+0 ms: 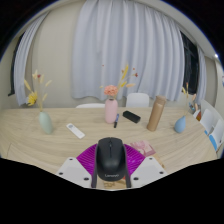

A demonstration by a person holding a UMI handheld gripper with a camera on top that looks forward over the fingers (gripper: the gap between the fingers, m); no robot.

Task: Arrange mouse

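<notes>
A black Lenovo mouse (110, 157) sits between my gripper's (111, 172) two fingers, its nose pointing away from me. The magenta pads (88, 157) press against both of its sides. The mouse appears held above the light wooden table (60, 145), whose surface stretches out beyond it. The fingers are shut on the mouse.
Beyond the mouse stand a pink vase with flowers (111, 108), a black object (131, 117), a tan tumbler (155, 113), a white remote (76, 130), a pale blue vase (45, 122), a blue cup (180, 125) and books (212, 125) at the right. White curtains hang behind.
</notes>
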